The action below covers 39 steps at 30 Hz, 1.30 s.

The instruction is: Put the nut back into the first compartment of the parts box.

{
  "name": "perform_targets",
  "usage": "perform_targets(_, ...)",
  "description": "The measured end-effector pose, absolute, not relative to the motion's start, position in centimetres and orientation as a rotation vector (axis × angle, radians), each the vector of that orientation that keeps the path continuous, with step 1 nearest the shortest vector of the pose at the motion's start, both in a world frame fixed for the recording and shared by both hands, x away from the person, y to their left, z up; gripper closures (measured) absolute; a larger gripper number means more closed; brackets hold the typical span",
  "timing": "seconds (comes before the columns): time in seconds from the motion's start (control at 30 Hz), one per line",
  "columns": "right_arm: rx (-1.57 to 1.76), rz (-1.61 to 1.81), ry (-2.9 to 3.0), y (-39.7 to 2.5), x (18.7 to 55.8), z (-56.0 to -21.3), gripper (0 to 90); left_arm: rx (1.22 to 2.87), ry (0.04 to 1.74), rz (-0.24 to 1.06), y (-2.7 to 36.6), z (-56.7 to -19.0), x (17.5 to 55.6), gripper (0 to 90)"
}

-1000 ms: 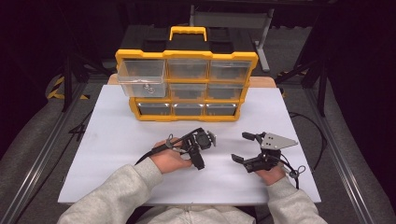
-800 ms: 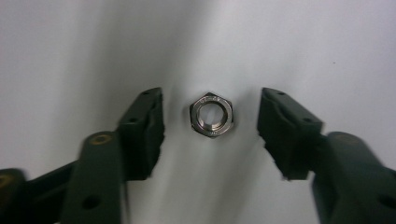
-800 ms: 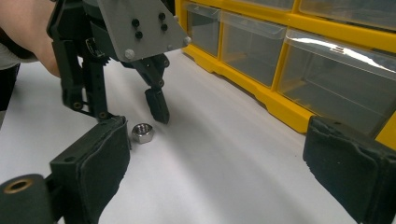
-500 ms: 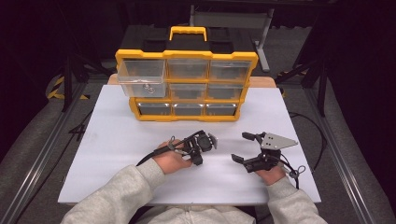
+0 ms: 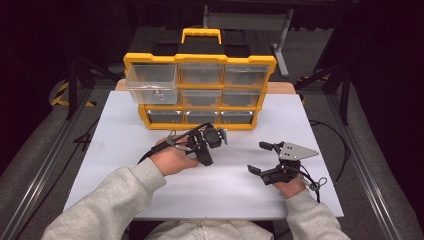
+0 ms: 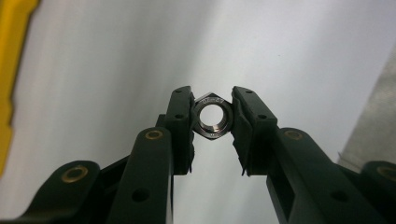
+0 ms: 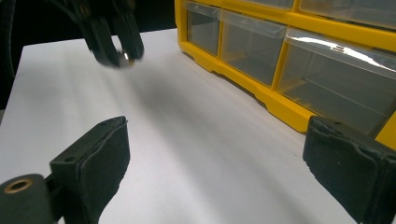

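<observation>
The yellow plastic organiser cabinet with clear drawers point(image 5: 200, 92) is seen standing at the far side of the white table top point(image 5: 120, 150), its top-left clear drawer point(image 5: 151, 82) pulled out toward the person, with a small metal piece visible low at its front; this open drawer is judged to be the destination for the part now in hand. The left gripper point(image 5: 203, 145), held just in front of the cabinet's bottom row, is pinched on a small steel hex nut point(image 6: 213, 117), which is gripped across two opposite flats between the black jaws, bore facing the camera, above bare table. The right gripper point(image 5: 266, 159) is seen resting near the right front of the table with its jaws spread wide and nothing between them; in the right gripper view point(image 7: 215, 154) the cabinet's lower drawers lie ahead of it and the left gripper's tips are seen farther off. For the step to be done well, the grip should be kept firm, since so small a nut can twist out if pressure is eased. The nut should be lifted clear above the drawer's front wall, brought well inside the rim, and lowered close to the floor before release, so that it cannot bounce out. The right gripper is best kept clear of the path.
</observation>
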State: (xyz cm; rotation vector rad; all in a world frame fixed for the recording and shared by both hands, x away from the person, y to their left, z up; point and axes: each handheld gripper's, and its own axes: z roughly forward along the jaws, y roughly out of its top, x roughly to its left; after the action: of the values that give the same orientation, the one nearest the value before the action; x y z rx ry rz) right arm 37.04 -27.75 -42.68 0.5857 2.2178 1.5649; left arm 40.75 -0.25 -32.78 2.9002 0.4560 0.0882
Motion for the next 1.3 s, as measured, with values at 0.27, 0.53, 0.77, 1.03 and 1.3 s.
perform_targets(0.27, 0.588, 1.564, 2.216, -27.8, 37.0, -42.7, 8.0, 2.872, 0.452, 0.105, 1.1, -28.5, 40.1, 69.7)
perform_targets(0.53, 0.589, 1.565, 2.216, -27.8, 37.1, -42.7, 8.0, 2.911, 0.450, 0.195, 2.0, -24.4, 39.7, 69.7)
perform_targets(0.77, 0.592, 1.570, 2.211, -27.8, 37.1, -42.6, 8.0, 2.835, 0.481, 0.224, 4.0, -20.0, 39.7, 69.7)
perform_targets(1.03, 0.591, 1.565, 2.214, -27.8, 37.1, -42.7, 8.0, 2.767, 0.584, 0.296, 6.6, -16.0, 40.4, 69.7)
perform_targets(1.3, 0.593, 1.561, 2.217, -27.8, 37.1, -42.7, 8.0, 2.663, 0.680, 0.372, 9.5, -13.0, 41.3, 69.7)
